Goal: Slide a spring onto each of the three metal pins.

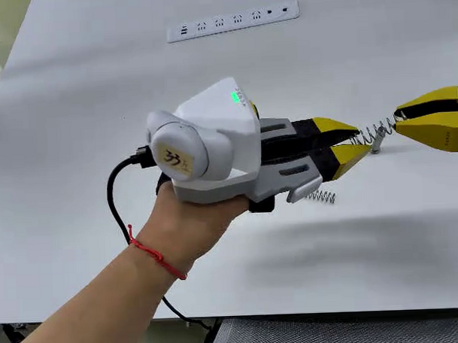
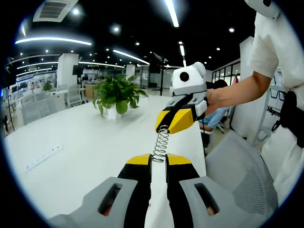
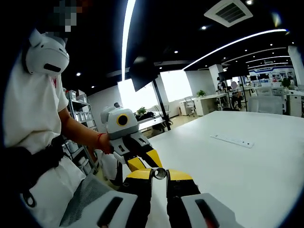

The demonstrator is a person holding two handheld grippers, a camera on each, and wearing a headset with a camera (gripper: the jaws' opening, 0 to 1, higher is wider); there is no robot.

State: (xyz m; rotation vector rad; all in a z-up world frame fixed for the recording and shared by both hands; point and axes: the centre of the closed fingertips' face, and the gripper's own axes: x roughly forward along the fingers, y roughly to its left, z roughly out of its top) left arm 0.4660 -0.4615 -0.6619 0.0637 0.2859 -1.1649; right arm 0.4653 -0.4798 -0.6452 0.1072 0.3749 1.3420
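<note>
Spring (image 1: 374, 129) is stretched in mid-air above the tabletop (image 1: 99, 108). The left tool (image 1: 357, 139) and right tool (image 1: 400, 119) are each nearly closed, nipping one end. A grey bit (image 1: 376, 142) just under the coil may be a pin; we cannot tell. A second spring (image 1: 320, 196) lies loose below.

Risk, as we judge it: pull harder and the coil overstretches, or slips a jaw and flies off.

Readable: the sticker (image 1: 174, 160) on the left tool, seemingly "33". Power strip (image 1: 233, 21) markings are too small.
</note>
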